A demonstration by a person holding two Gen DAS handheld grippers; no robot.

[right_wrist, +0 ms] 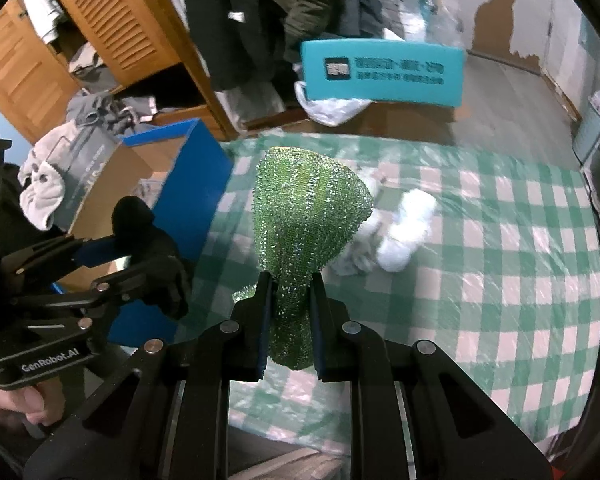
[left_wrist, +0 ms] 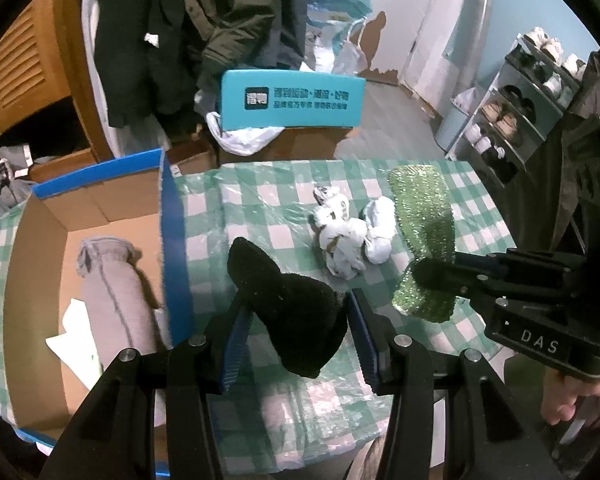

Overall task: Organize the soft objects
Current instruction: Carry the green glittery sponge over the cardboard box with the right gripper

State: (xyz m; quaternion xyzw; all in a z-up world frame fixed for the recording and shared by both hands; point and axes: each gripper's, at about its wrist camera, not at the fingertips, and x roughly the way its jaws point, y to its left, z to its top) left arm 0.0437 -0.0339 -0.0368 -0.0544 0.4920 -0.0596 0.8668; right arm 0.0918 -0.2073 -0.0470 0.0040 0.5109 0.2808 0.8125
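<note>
Cluttered with hanging coats, a louvred wooden cupboard and a shoe rack (left_wrist: 512, 112), the room frames a surface (left_wrist: 292, 396) under a green-and-white checked cloth sheathed in crinkled clear plastic.

At the centre of the work, a black knitted item (left_wrist: 296, 312), thick and fuzzy like a sock or hat, is pinched between the blue pads of the left claw (left_wrist: 298, 340), whose jaws stand fairly wide because the bulky fabric fills them. It hangs lifted above the cloth, just beside the blue wall of a cardboard box (left_wrist: 172, 240), probably so it can be carried over and dropped in.

The right claw (right_wrist: 290, 320) is nearly closed on the narrow end of a green sparkly cloth (right_wrist: 308, 216), a pebbled, glittering piece that flares wide beyond the jaws; gripping the slim end likely lets the rest drape free of the surface.

Inside the box lies a rolled grey sweater-like bundle (left_wrist: 112, 292) with white paper beside it, suggesting the box is the collecting place. On the cloth remain a crumpled white bundle with dark markings (left_wrist: 340, 240) and a plain white balled piece (left_wrist: 380, 232), touching one another, not yet sorted. Behind the surface stands a teal box (left_wrist: 292, 100) with printed characters.
</note>
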